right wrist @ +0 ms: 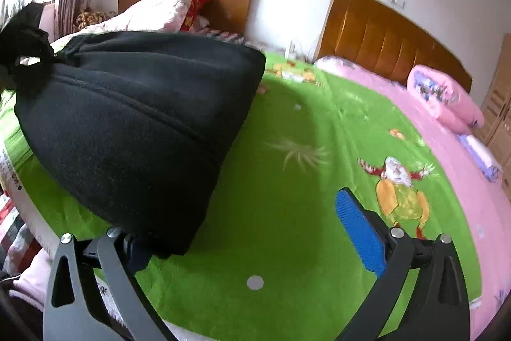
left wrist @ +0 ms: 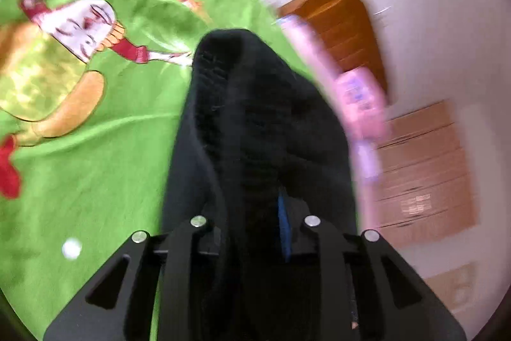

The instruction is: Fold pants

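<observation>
1. Pants, black, are hanging bunched above the green blanket.
2. Left gripper is clamping their fabric.
3. Right gripper is gaping wide, pants draped over its left finger.

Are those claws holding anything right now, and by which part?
The left claw is clamped on a bunched fold of the black pants. The right claw is wide open, gripping nothing; the pants only drape over its left finger.

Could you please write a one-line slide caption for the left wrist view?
Left gripper shut on black pants, lifted above the green blanket.
</observation>
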A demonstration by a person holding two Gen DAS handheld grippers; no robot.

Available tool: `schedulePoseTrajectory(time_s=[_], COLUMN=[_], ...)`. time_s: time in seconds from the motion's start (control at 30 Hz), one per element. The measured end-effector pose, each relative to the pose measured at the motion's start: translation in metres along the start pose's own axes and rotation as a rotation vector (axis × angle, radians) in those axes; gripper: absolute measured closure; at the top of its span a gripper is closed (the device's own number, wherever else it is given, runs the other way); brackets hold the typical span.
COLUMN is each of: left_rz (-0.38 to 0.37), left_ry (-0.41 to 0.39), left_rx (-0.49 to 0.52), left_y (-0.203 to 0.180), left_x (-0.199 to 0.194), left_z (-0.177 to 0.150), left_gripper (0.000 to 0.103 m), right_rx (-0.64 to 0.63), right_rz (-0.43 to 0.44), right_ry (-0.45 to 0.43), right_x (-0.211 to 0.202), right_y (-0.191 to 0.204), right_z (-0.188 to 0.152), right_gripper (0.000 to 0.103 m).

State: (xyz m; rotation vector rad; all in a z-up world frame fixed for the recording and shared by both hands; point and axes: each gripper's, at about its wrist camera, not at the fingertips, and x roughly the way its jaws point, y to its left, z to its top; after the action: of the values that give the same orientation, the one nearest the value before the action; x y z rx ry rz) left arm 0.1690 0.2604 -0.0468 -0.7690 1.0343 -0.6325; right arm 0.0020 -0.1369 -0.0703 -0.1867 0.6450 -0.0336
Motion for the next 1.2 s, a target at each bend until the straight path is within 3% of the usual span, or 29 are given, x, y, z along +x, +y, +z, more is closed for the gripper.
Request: schedulePoseTrajectory(time_s=[0.13, 0.23, 0.3, 0.33, 0.37, 0.43, 0.57, 0.6, 0.67, 0.73, 0.8, 0.87, 0.97, 1.07, 1.13, 1.2], left_rz=[0.043, 0.105, 0.195, 0.296, 0.402, 0.462, 0.406, 0.421, 0.422, 0.437, 0.518, 0.601, 0.557, 0.562, 0.546, 0.470], left_ry=[-0.002, -0.046, -0.160, -0.258, -0.357, -0.439, -0.380, -0.334, -0.227, -0.151, -0.108, -0.128, -0.103, -0.073, -0.065, -0.102], left_rx=[0.056, 0.073, 0.040, 0.014, 0.012, 0.073, 0.393, 0.502, 0.609, 0.619, 0.610, 0.672, 0.631, 0.611, 0.605, 0.629], left_y=[-0.010, -0.020, -0.024, -0.026, -0.029, -0.051, -0.126, -0.147, -0.162, -0.158, -0.137, -0.129, -0.124, -0.126, -0.137, -0.158], left_x=[-0.007, -0.019, -0.046, -0.067, -0.088, -0.109, -0.097, -0.079, -0.045, -0.008, 0.012, 0.020, 0.012, 0.009, 0.004, 0.003], left_z=[-0.003, -0.005, -0.009, -0.013, -0.020, -0.031, -0.071, -0.084, -0.102, -0.106, -0.112, -0.117, -0.111, -0.105, -0.097, -0.085], left_gripper=[0.071, 0.057, 0.027, 0.012, 0.013, 0.013, 0.013, 0.012, 0.012, 0.012, 0.012, 0.008, 0.009, 0.009, 0.009, 0.008], right_rx=[-0.002, 0.006, -0.046, -0.062, -0.069, -0.057, 0.024, 0.028, -0.003, -0.042, -0.041, -0.044, -0.029, -0.035, -0.046, -0.036], right_rz=[0.003, 0.099, 0.211, 0.263, 0.328, 0.400, 0.568, 0.595, 0.604, 0.595, 0.618, 0.656, 0.688, 0.730, 0.710, 0.664], right_ry=[0.008, 0.049, 0.042, 0.027, -0.007, -0.062, -0.172, -0.186, -0.187, -0.115, 0.030, -0.024, 0.012, 0.075, 0.034, -0.034], right_x=[-0.003, -0.010, -0.027, -0.035, -0.048, -0.063, -0.078, -0.077, -0.071, -0.050, -0.017, -0.013, -0.014, -0.016, -0.023, -0.022], right_y=[0.001, -0.001, 0.001, 0.000, -0.003, -0.009, -0.014, -0.010, 0.005, 0.021, 0.030, 0.028, 0.021, 0.007, -0.004, -0.023], right_z=[0.000, 0.001, 0.000, 0.001, 0.003, 0.011, 0.039, 0.045, 0.051, 0.050, 0.037, 0.024, 0.028, 0.046, 0.062, 0.092], right_gripper=[0.006, 0.006, 0.006, 0.006, 0.006, 0.006, 0.006, 0.006, 0.006, 0.006, 0.006, 0.005, 0.005, 0.005, 0.005, 0.005])
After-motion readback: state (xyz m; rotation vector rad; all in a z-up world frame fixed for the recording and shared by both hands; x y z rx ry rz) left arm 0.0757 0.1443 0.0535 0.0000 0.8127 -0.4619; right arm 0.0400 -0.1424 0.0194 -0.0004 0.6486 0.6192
